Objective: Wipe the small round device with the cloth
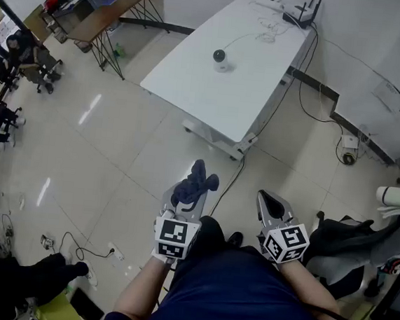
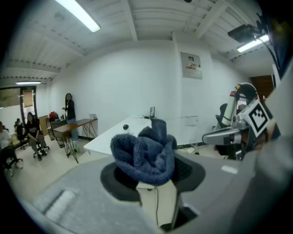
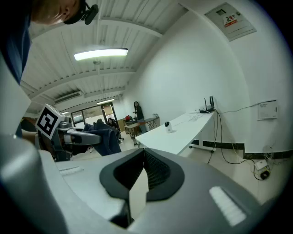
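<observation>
The small round device [image 1: 221,59] is white with a dark front and stands near the middle of the white table [image 1: 192,92], far ahead of both grippers. The device [image 3: 168,126] also shows small in the right gripper view and the device [image 2: 125,127] as a dot in the left gripper view. My left gripper [image 1: 191,190] is shut on a bunched dark blue cloth [image 2: 145,153], held over the floor near my body. My right gripper [image 1: 271,205] is shut with nothing in it, level with the left.
A router [image 1: 300,16] and white cables [image 1: 265,30] lie at the table's far end. Cords run down to a floor socket [image 1: 347,150]. A wooden desk [image 1: 109,10] and seated people are at the left. An office chair [image 1: 361,242] stands close on my right.
</observation>
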A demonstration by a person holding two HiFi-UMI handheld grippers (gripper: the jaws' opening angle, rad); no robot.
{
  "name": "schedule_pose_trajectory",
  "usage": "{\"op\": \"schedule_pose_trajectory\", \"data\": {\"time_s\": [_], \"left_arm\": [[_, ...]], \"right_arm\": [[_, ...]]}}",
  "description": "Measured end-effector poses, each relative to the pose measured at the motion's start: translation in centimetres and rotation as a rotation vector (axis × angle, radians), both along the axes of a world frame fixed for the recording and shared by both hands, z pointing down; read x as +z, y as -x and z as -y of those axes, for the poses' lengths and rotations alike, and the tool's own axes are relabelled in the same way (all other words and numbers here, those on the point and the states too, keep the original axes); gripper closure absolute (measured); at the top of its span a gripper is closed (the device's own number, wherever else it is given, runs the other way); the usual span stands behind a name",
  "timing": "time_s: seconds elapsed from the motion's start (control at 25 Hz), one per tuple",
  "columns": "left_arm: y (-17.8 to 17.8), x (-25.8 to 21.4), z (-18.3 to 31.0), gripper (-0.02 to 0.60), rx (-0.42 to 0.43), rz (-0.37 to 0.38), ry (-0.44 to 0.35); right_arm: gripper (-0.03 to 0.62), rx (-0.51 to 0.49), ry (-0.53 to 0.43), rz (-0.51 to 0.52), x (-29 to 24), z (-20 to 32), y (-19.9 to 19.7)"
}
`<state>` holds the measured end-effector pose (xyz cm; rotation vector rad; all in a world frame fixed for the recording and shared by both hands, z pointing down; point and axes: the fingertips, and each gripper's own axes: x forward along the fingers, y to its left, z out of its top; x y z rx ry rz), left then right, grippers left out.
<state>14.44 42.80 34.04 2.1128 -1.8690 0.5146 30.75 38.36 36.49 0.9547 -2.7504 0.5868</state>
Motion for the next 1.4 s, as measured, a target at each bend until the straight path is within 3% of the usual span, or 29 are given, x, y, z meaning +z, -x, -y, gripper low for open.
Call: {"op": "schedule_pose_trajectory", "data": {"time_s": [0.32,0.44,0.56,0.72,0.84,0.92,1.0,1.24,1.32,1.4], "left_arm": [[1.1,2.0,5.4,0.423,0.087,0.015,0.004],[2.7,3.2,9.2,0.423,0.142,0.023,-0.006],[5.1,3.9,14.7,0.423,0.193,0.020,-0.011],[7.8,2.0,22.1,0.422,0.310,-0.024,-0.076],[10.0,0.9,26.7,0.422,0.384,-0.012,-0.121],[10.9,1.2,29.1,0.422,0.430,0.043,-0.132],[11.0,2.1,31.0,0.422,0.484,0.136,-0.145],[8.9,3.6,35.4,0.420,0.648,0.458,-0.211],[8.4,4.4,36.2,0.414,0.671,0.493,-0.196],[8.2,5.3,36.8,0.407,0.673,0.465,-0.170]], "right_arm": [[0.583,-0.009,-0.044,-0.041,1.0,5.0,3.5],[0.583,-0.033,-0.077,-0.068,1.4,7.7,6.3],[0.573,-0.049,-0.044,-0.045,1.2,12.2,10.1],[0.439,-0.105,0.026,0.030,-0.7,17.9,16.8],[0.358,-0.132,0.125,0.163,-2.9,22.4,21.4],[0.277,-0.141,0.202,0.255,-3.9,25.0,23.7],[0.249,-0.160,0.245,0.275,-3.9,26.9,25.3],[0.232,-0.267,0.283,0.149,-0.7,30.9,28.4],[0.258,-0.281,0.274,0.119,0.1,31.8,28.5],[0.293,-0.293,0.270,0.105,0.7,32.5,28.2]]}}
